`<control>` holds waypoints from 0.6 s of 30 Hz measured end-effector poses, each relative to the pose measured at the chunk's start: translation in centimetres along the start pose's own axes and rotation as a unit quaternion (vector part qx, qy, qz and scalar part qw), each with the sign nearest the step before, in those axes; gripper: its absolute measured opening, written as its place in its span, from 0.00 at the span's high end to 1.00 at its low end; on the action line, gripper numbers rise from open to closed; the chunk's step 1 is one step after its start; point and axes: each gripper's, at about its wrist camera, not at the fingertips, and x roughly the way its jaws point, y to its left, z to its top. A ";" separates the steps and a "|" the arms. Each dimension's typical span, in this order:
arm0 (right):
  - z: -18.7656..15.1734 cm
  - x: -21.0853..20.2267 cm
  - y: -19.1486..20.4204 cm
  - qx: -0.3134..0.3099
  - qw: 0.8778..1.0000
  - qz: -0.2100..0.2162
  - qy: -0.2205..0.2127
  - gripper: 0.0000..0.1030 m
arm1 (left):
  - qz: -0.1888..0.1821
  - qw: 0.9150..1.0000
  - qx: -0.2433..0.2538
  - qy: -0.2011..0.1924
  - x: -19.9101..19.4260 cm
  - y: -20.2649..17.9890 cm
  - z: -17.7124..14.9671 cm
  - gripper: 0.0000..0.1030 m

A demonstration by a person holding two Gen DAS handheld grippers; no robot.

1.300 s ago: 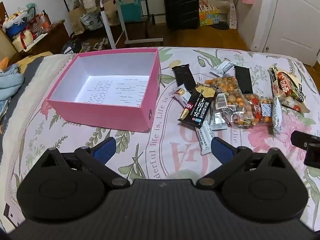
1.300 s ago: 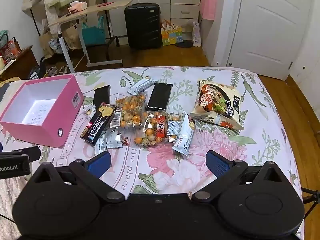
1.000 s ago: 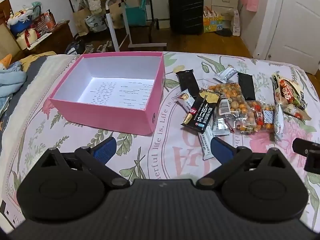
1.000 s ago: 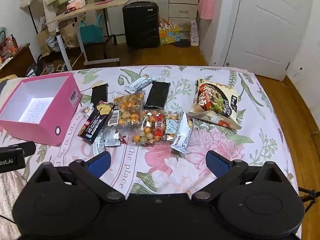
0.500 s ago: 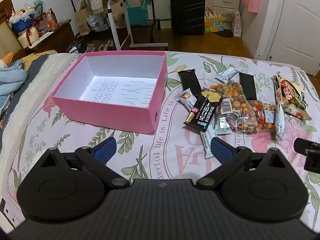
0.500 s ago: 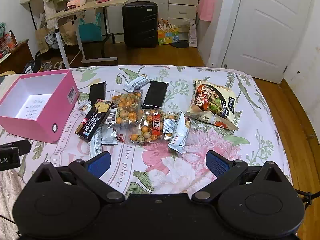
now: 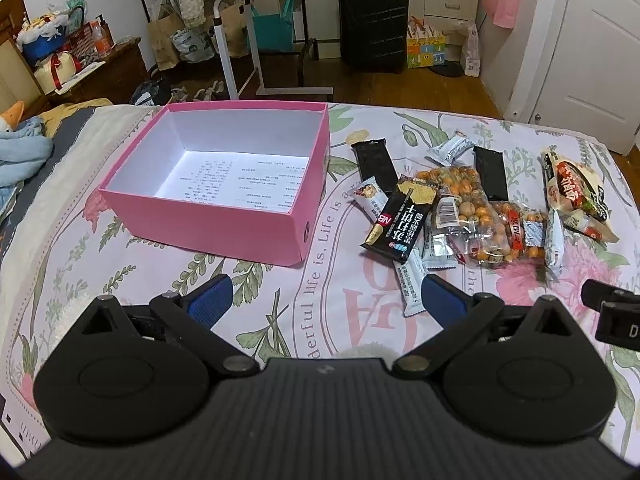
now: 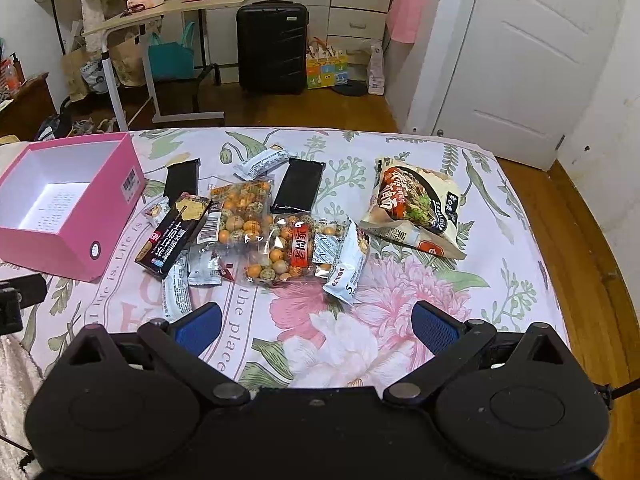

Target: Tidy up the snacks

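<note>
Snacks scattered on a floral bed [image 8: 400,320]
The right gripper [image 8: 316,326] hovers wide open near the packets; pink box [image 8: 76,216] sits left, empty.

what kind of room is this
Most likely a bedroom in a home: the snacks lie on a bed with a floral bedspread, a black suitcase stands by white drawers, and a white door is shut.

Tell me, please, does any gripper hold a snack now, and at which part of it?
Nothing is held. The left gripper and the right gripper are both open above the bed, and every snack, like the black cracker pack, lies on the bedsheet.
</note>
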 end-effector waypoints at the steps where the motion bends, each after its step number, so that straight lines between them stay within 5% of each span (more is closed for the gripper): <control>1: 0.0 0.0 0.0 0.000 1.000 0.000 0.000 0.01 | -0.001 1.000 0.000 0.000 0.0 0.0 0.0 0.01; 18: -0.2 -0.1 -0.1 0.001 1.000 -0.002 0.001 0.01 | -0.015 1.000 -0.001 -0.006 -0.5 0.0 -0.1 0.01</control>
